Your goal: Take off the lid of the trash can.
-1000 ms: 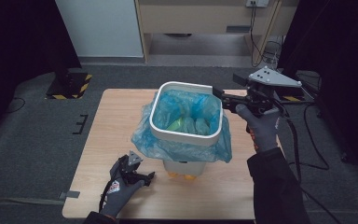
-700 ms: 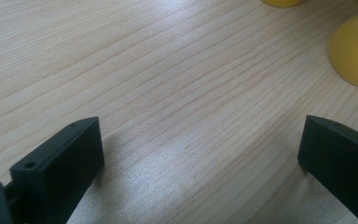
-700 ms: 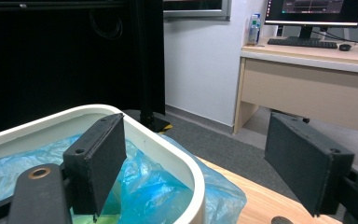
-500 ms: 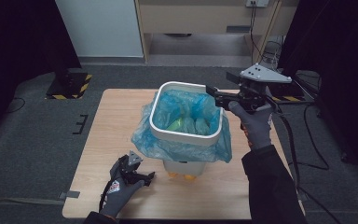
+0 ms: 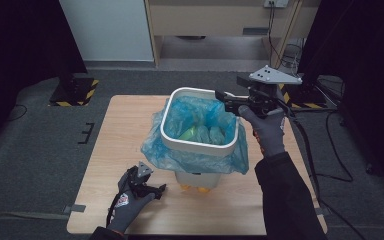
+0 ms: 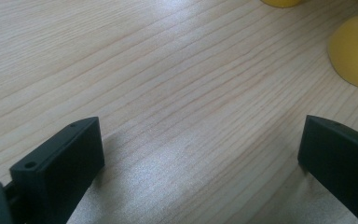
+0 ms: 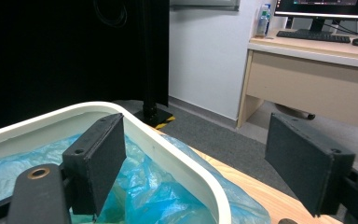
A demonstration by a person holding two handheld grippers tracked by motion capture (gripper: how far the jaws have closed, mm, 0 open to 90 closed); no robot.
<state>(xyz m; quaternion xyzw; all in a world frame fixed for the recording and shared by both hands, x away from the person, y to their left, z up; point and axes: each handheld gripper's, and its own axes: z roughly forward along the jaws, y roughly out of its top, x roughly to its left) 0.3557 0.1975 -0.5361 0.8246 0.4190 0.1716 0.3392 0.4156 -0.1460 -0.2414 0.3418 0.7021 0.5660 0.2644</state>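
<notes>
White bin sits near table centre, lined with a blue bag whose skirt drapes over the rim and down the outside. Something green lies inside the bag, too blurred to name. Right gripper hovers at the bin's 2 o'clock corner, jaws spread wide; in the right gripper view one jaw hangs inside the rim over the liner, the other outside it, gripping nothing. Straddling the wall like that looks like a setup to pinch rim and bag edge together, probably to pull the liner free or lift it out. Judgement only, no contact visible yet

Left gripper rests low on the table at the bin's 7 o'clock, held by a gloved hand, jaws wide apart and empty, bare wood between them in the left gripper view. Likely parked there to stay clear, or ready to steady the bin's base. Yellow round things show at 1 o'clock in that view; they match the yellow bits under the bin front, possibly feet, can't tell

Surface: pale wood-grain tabletop, matte, slight sheen. Room: dark grey carpet, black curtains at 9 and 3 o'clock, white panel at 11 o'clock, wooden desk at 12 with monitor and keyboard, hazard-striped stand base, cables trailing at 2 o'clock
</notes>
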